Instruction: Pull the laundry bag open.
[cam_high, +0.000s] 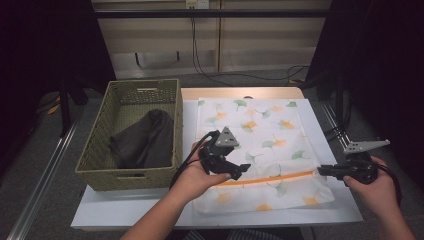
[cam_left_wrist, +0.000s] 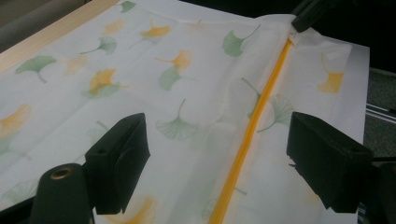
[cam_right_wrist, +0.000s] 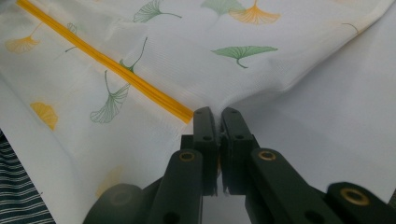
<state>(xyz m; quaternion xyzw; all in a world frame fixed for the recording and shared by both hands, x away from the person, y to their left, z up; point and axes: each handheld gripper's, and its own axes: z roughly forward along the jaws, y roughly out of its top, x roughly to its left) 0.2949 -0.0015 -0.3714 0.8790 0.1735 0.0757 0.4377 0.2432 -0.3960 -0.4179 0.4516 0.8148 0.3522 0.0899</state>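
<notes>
A white fabric cover (cam_high: 260, 125) printed with green and orange ginkgo leaves lies flat on the table. An orange zipper (cam_high: 280, 177) runs across its near part. My left gripper (cam_high: 241, 171) hovers over the cover's near left area, open. Its jaws straddle the zipper (cam_left_wrist: 261, 107) without touching the cloth (cam_left_wrist: 140, 70). My right gripper (cam_high: 321, 170) is at the cover's right edge, shut on the fabric at the zipper's end (cam_right_wrist: 184, 114). Its jaws (cam_right_wrist: 217, 113) pinch the cloth so that it puckers toward them. The right gripper (cam_left_wrist: 308, 14) also appears at the far end of the zipper.
A woven basket (cam_high: 127, 179) stands at the left of the table with a dark grey cloth (cam_high: 145, 140) inside it. The cover rests on a white board (cam_high: 125, 205) over a wooden tabletop (cam_high: 240, 92). Cables trail on the floor behind.
</notes>
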